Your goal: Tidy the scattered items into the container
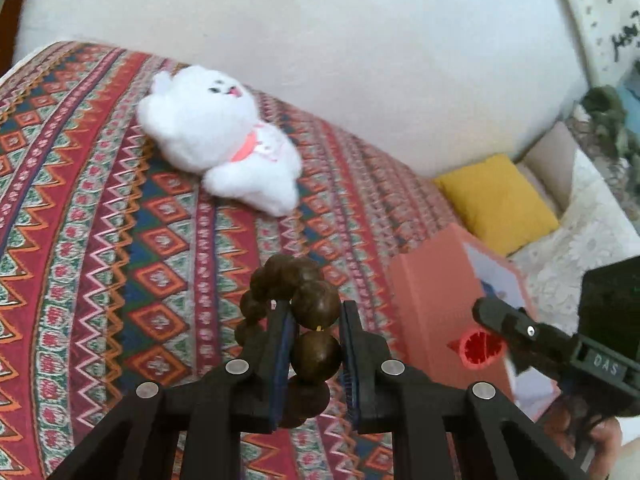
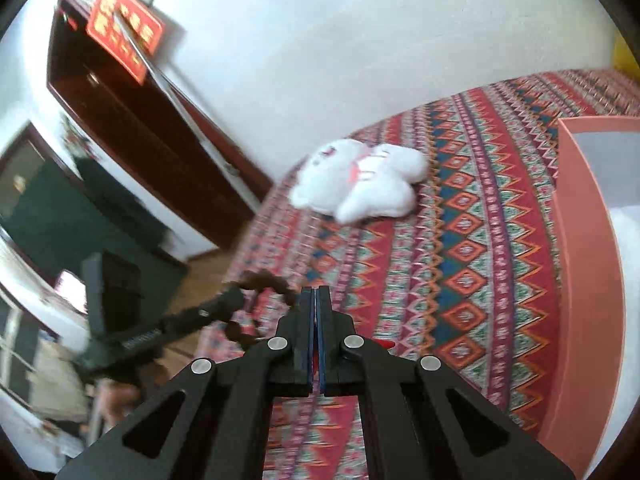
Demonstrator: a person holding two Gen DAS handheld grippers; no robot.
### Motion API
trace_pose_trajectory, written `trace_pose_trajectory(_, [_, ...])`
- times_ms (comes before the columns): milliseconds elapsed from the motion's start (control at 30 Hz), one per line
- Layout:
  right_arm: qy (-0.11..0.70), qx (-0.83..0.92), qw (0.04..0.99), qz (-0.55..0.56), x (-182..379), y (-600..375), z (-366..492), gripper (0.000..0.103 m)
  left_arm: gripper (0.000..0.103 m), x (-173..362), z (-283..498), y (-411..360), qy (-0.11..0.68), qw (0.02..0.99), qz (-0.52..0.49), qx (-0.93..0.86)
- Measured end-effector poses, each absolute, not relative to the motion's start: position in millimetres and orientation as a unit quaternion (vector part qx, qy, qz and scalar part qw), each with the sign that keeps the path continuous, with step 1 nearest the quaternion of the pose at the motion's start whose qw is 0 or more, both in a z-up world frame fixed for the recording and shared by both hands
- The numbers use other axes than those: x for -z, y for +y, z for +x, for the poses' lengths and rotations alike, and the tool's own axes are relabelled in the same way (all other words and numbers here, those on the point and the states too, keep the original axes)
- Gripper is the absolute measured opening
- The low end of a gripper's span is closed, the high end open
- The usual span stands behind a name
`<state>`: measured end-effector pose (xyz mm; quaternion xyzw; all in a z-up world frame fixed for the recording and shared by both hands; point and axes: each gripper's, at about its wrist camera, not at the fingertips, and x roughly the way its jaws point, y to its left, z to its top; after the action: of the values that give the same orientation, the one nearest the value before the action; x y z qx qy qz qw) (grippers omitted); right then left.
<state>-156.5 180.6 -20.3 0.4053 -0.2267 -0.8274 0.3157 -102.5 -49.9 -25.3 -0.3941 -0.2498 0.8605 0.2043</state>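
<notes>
Left tool (image 1: 314, 346) gripping, right tool (image 2: 315, 312) closed

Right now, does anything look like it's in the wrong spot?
Yes. The white plush toy is flopped on its back on the patterned bedspread, away from the pink box. It looks scattered, not tidied.

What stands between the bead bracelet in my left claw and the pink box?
Nothing lies on the patterned cloth between bracelet and box. The right claw, shut on a small red item, hangs by the box and may crowd the drop.
</notes>
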Motion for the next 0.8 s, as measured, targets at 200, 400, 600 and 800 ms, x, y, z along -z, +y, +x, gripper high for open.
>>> trace_pose_trajectory(200, [-0.231,0.840,0.318,0.375,-9.8,193.4,-139.6,0.000,0.017,-21.4,-84.6,-18.1,-0.221,0.230,-0.360,-0.877])
trace_pose_trajectory(400, [-0.238,0.874,0.294,0.305,-59.1,247.6,-107.9,0.000,0.017,-79.6,-82.5,58.5,-0.191,0.295,-0.341,-0.872])
trace_pose_trajectory(600, [-0.270,0.906,0.227,0.234,-96.9,341.3,-71.7,0.000,0.017,-128.1,-86.2,182.2,-0.146,0.390,-0.332,-0.846])
trace_pose_trajectory(800, [-0.269,0.939,0.096,0.193,-107.8,435.4,-45.4,0.000,0.028,-133.6,-95.4,294.9,-0.102,0.419,-0.359,-0.828])
